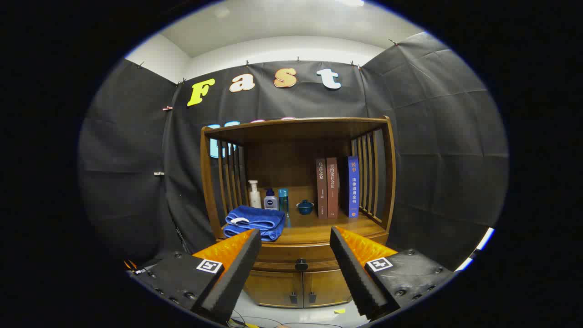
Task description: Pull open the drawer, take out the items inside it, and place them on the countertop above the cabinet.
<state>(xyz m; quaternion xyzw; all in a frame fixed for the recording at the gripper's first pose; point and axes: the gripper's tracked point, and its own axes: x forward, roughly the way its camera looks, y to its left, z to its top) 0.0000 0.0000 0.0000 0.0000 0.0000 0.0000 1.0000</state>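
A wooden cabinet stands ahead of me with an open shelf on top. Its drawer is shut, and the dark round knob sits beyond and between my fingers. My gripper is open, fingers spread wide with nothing between them, some way short of the drawer. The countertop above the drawer carries a folded blue towel, three bottles, a small blue lidded cup and three upright books. What lies inside the drawer is hidden.
Two lower cabinet doors with dark handles sit under the drawer. Slatted wooden sides and a top board frame the shelf. Cables and a yellow scrap lie on the pale floor in front.
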